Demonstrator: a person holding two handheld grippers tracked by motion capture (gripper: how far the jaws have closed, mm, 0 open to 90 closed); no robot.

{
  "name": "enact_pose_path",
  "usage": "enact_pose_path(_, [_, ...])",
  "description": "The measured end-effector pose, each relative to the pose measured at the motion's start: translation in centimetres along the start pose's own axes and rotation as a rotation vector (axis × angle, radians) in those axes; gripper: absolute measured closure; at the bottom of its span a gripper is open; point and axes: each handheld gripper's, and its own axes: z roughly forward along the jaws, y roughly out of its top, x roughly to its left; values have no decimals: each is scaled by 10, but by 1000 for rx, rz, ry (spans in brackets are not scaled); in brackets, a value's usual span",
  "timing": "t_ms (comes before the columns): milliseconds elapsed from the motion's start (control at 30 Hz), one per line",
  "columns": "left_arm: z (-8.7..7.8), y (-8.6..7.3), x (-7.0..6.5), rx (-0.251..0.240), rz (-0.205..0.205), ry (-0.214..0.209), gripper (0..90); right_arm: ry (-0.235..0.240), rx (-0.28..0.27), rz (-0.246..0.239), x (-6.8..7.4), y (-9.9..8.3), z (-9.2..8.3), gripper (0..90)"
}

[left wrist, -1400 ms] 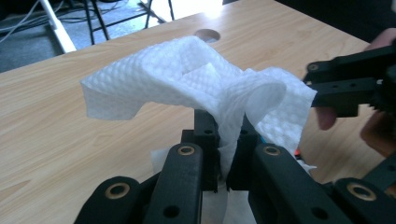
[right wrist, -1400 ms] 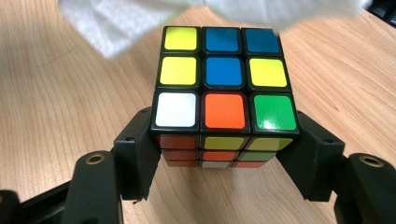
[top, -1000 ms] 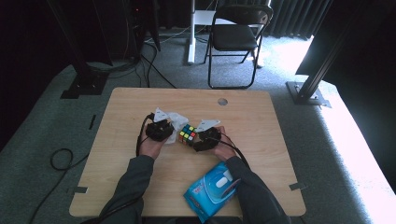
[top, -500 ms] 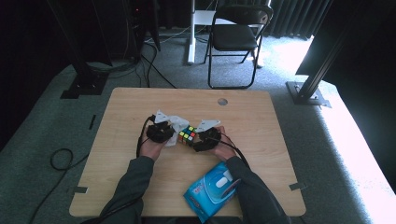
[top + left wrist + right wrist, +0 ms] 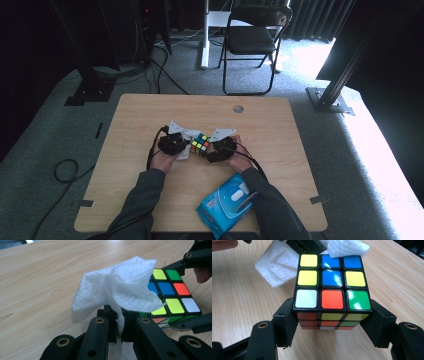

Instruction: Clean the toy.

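I've got the left hand-held gripper (image 5: 119, 325) clenched on a white tissue (image 5: 117, 290); right hand-held gripper (image 5: 332, 322) grasping the puzzle cube (image 5: 332, 282) by two opposite sides; cube sits mid-bench (image 5: 125, 165) between both grippers, tissue touching its top face; blue wipes pack (image 5: 225, 205) lies near the bench's front edge.

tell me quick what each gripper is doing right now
Left gripper: shut on the white tissue.
Right gripper: shut on the puzzle cube, one jaw on each side.
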Motion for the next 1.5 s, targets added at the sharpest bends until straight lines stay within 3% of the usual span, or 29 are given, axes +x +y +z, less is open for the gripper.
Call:
enact_pose_path(600, [9, -19, 1, 70, 14, -3, 856, -7, -8, 1, -1, 0, -1, 343])
enact_pose_path(1200, [12, -36, -1, 105, 22, -4, 856, -35, -19, 22, -3, 0, -2, 343])
enact_pose_path(1500, [9, -33, -3, 76, 29, -15, 856, -36, -14, 25, -3, 0, -2, 343])
